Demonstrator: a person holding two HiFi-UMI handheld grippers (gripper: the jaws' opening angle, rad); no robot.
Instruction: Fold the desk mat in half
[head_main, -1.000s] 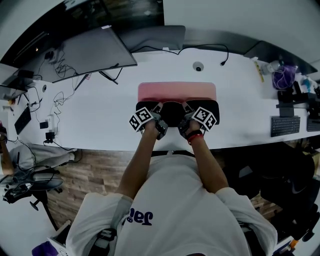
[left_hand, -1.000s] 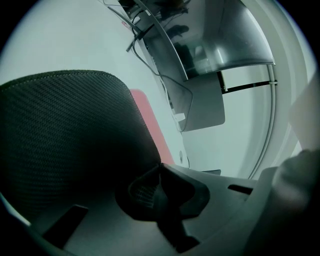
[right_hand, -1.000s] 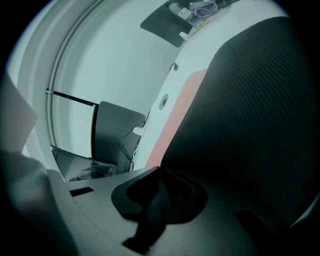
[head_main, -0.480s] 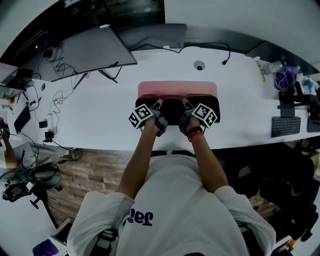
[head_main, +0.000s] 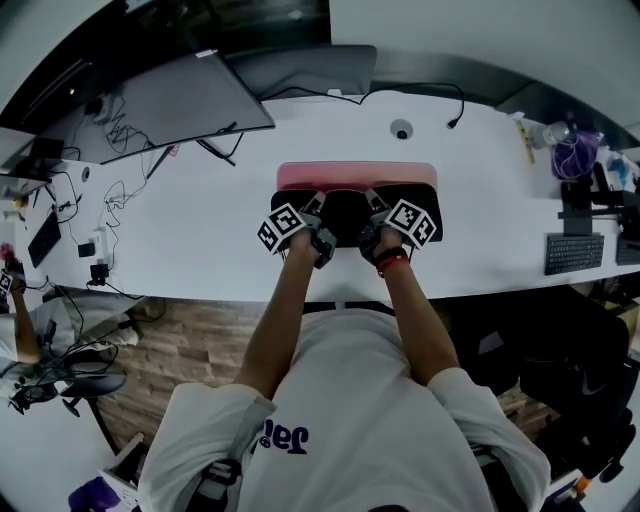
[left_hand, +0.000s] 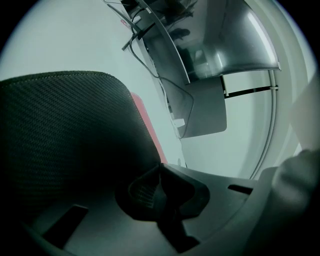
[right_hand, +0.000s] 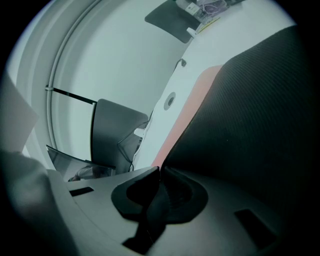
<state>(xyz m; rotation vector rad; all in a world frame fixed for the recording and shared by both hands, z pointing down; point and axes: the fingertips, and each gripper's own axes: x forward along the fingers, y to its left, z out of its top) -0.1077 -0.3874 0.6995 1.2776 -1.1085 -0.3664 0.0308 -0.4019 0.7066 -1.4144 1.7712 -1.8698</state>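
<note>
A mat, pink on top and black beneath, lies mid-table, its near half turned over the pink. The left gripper and the right gripper each clamp the mat's black edge, jaws closed on it.

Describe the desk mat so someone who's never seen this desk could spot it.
On the long white desk, look at the middle, straight ahead of the person. The desk mat lies there: a flat pink sheet, its black underside folded up by the left gripper and right gripper.
</note>
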